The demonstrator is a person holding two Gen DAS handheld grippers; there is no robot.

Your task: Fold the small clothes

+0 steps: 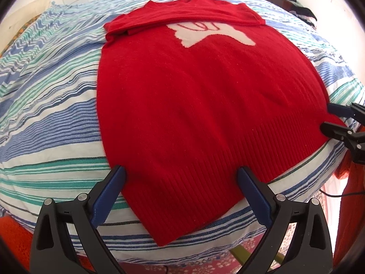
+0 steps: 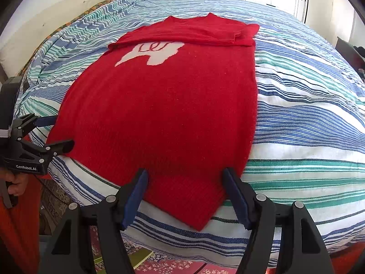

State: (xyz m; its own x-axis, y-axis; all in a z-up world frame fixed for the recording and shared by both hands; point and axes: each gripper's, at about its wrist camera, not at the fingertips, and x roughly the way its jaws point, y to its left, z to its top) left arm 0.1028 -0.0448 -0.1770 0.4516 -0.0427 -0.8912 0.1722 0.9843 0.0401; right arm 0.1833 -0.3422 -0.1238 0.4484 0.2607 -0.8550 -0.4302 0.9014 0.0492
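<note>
Both my left fingers and right fingers gape apart straddling the hem of the red sweater, its long axis toward 12 o'clock, each hand equally near.

A solid red is shown by the sweater, broken toward twelve o'clock by a white motif crossed with thin red looping lines. The bedspread is patterned in stripes of blue, teal green and white, with a few thin dark lines. Black bodies and dark blue finger pads are seen on the left gripper and the right gripper. At six o'clock, a pink floral fabric is seen. At nine o'clock in the right wrist view, white lettering is carried on the left gripper's black body.
</note>
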